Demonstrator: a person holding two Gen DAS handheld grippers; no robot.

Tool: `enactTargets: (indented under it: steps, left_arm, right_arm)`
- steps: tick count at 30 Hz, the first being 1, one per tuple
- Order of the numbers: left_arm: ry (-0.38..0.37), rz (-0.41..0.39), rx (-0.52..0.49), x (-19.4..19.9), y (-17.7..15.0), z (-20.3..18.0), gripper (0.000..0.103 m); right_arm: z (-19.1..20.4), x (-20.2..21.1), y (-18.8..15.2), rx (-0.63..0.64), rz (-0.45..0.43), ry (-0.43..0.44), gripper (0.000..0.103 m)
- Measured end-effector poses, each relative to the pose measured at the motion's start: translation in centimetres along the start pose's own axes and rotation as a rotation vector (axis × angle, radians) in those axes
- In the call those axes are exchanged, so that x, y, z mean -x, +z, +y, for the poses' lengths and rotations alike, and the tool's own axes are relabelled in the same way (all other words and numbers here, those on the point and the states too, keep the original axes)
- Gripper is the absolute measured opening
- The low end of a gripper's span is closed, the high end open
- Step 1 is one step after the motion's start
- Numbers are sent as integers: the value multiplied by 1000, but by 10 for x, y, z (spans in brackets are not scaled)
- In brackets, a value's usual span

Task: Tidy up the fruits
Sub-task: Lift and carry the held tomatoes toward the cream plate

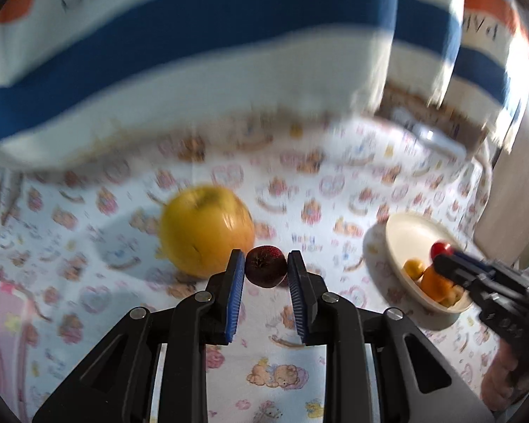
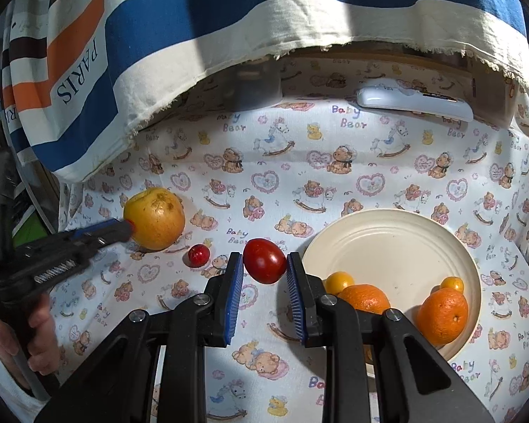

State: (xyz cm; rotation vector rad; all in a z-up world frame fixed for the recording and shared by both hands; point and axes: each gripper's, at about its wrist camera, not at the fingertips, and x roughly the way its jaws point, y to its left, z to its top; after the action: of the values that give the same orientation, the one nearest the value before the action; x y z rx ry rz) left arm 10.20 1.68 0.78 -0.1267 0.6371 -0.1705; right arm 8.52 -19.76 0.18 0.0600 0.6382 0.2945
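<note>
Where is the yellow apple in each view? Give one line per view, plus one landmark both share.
Left wrist: the yellow apple sits left of centre, beside the dark red fruit that the left gripper grips.
Right wrist: it sits at left, behind the left gripper's tip.
Shared landmark: the cream plate, right of the apple in both views; the right gripper grips a red tomato near it.

Strawberry point(image 1: 265, 270) (dark) between blue pads point(image 1: 235, 303)
</note>
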Motion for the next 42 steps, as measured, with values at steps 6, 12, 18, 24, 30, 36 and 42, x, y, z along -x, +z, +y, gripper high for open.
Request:
enactTargets:
  steps: [6, 12, 18, 24, 30, 36, 42]
  left_arm:
    - [9, -127, -14, 45, 12, -2, 24]
    - [12, -169, -62, 62, 7, -17, 24]
    - [-24, -196, -117, 76, 0, -39, 24]
    - [-79, -228, -180, 93, -2, -65, 24]
    - [-111, -208, -229, 85, 7, -104, 24]
    - [-175, -145, -237, 51, 30, -154, 24]
    - [-192, -57, -249, 0, 39, -184, 24]
  right_arm:
    - [2, 14, 3, 1, -41, 12, 26]
    - [5, 30, 6, 6, -85, 27, 26]
    - [6, 50, 12, 20, -145, 35, 26]
    - [-7, 80, 16, 57, -230, -17, 26]
    - [-41, 97, 21, 59, -267, -109, 26]
    - [-82, 90, 27, -16, -285, -142, 27]
    - [-119, 66, 19, -56, -232, -205, 27]
